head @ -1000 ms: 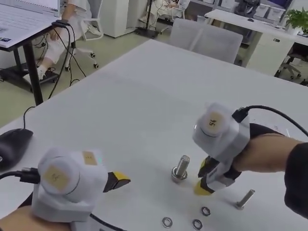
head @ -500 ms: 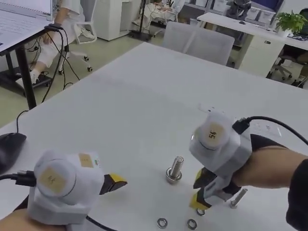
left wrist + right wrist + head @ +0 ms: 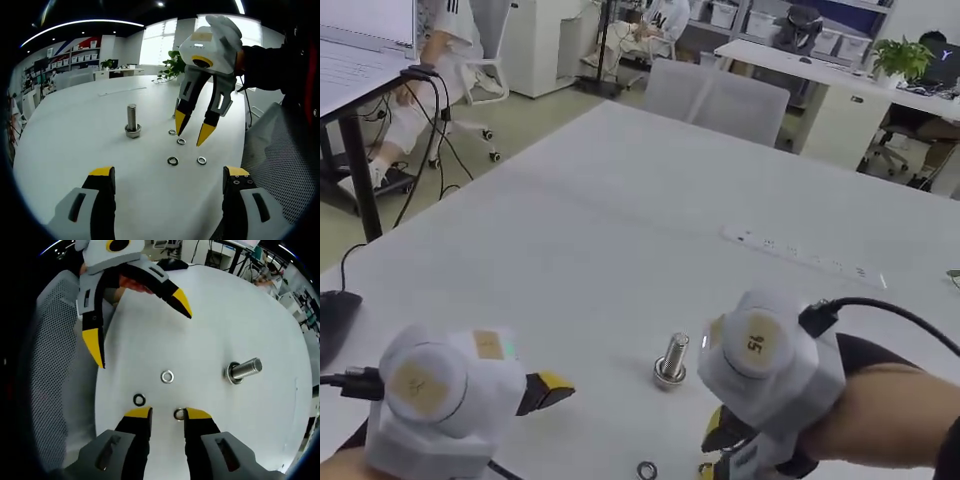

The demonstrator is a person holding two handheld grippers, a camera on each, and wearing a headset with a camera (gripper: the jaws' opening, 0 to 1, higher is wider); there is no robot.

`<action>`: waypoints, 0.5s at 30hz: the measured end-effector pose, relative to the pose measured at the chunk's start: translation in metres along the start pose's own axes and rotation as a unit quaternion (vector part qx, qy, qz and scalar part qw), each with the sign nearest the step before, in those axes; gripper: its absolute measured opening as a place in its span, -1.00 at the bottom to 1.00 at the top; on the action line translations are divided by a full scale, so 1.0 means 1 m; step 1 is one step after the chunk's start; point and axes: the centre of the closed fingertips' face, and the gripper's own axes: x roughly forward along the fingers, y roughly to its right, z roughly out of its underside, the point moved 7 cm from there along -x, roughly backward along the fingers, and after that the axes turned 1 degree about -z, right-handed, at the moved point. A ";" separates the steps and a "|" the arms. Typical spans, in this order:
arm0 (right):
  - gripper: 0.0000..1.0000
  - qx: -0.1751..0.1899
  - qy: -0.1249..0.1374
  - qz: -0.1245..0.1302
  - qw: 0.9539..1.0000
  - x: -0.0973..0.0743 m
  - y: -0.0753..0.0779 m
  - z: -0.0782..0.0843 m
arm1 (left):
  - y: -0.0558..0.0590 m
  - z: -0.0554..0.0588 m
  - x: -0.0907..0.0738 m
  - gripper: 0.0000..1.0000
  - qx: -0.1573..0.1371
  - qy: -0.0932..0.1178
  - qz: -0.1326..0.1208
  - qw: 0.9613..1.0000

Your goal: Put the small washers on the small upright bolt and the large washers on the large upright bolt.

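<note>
Head view crops right tool (image 3: 712,448) tips; one washer (image 3: 178,413) partly jaw-hidden.

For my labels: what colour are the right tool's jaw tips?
Yellow; the right tool shows them best in the left gripper view.

You can read one number: the round sticker (image 3: 753,343) on top of the right gripper (image 3: 712,450) carries two digits, which appear as "95" from your viewpoint. The round label (image 3: 420,383) on the left gripper (image 3: 548,388) carries marks too faint to read.
</note>
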 end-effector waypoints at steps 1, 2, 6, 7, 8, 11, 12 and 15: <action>-0.47 0.000 0.000 -0.002 1.000 0.000 -0.002 0.001 | 0.000 0.000 0.000 0.77 0.001 0.000 0.000 1.000; -0.47 0.000 0.000 -0.003 1.000 0.001 -0.005 0.001 | 0.000 0.000 0.000 0.77 0.002 -0.001 0.001 1.000; -0.48 0.000 -0.001 -0.009 1.000 0.003 -0.016 0.004 | 0.002 -0.001 0.001 0.77 0.006 -0.003 0.005 1.000; -0.48 -0.001 -0.002 -0.011 1.000 0.004 -0.018 0.004 | 0.002 -0.001 0.002 0.77 0.008 -0.004 0.006 1.000; -0.48 -0.002 -0.002 -0.013 1.000 0.005 -0.019 0.004 | 0.003 -0.001 0.002 0.77 0.009 -0.004 0.007 1.000; -0.48 -0.005 -0.003 -0.016 1.000 0.007 -0.024 0.002 | 0.003 -0.001 0.002 0.77 0.010 -0.005 0.009 1.000; -0.48 -0.007 -0.003 -0.016 1.000 0.007 -0.025 0.001 | 0.003 -0.001 0.002 0.77 0.011 -0.005 0.010 1.000; -0.49 -0.008 0.000 -0.021 1.000 0.009 -0.028 -0.002 | 0.005 -0.001 0.003 0.77 0.013 -0.006 0.012 1.000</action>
